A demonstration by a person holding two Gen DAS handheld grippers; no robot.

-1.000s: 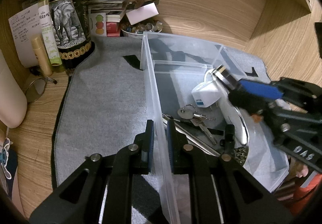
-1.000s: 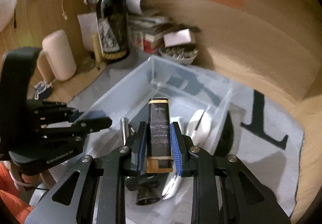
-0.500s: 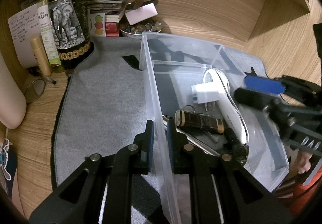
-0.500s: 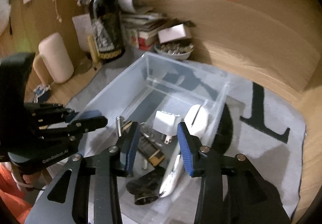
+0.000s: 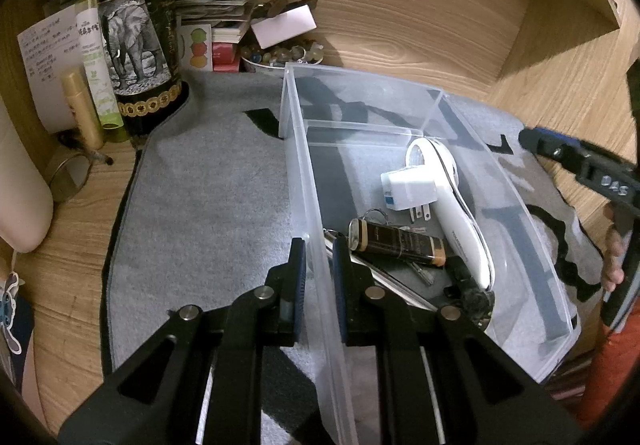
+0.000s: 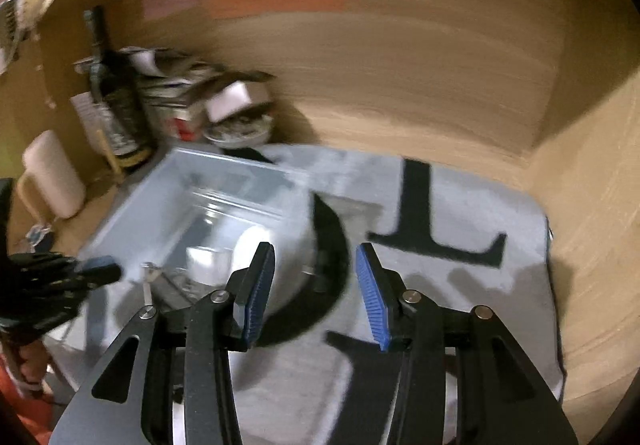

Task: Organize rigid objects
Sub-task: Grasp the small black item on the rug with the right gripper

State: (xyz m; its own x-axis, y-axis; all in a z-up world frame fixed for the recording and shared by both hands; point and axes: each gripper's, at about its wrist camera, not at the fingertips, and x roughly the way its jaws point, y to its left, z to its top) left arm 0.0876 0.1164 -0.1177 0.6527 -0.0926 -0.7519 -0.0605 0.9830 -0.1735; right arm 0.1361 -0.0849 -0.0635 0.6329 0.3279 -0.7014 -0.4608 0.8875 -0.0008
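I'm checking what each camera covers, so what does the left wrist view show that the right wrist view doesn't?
Only the left wrist view shows the dark lighter lying in the clear bin, with the left gripper clamped on the bin's wall. Only the right wrist view shows the right gripper open and empty over the grey mat. Both show the bin, the white charger and the wine bottle.

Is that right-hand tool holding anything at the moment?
No, the right tool is wide open with only the grey mat showing between its blue pads.
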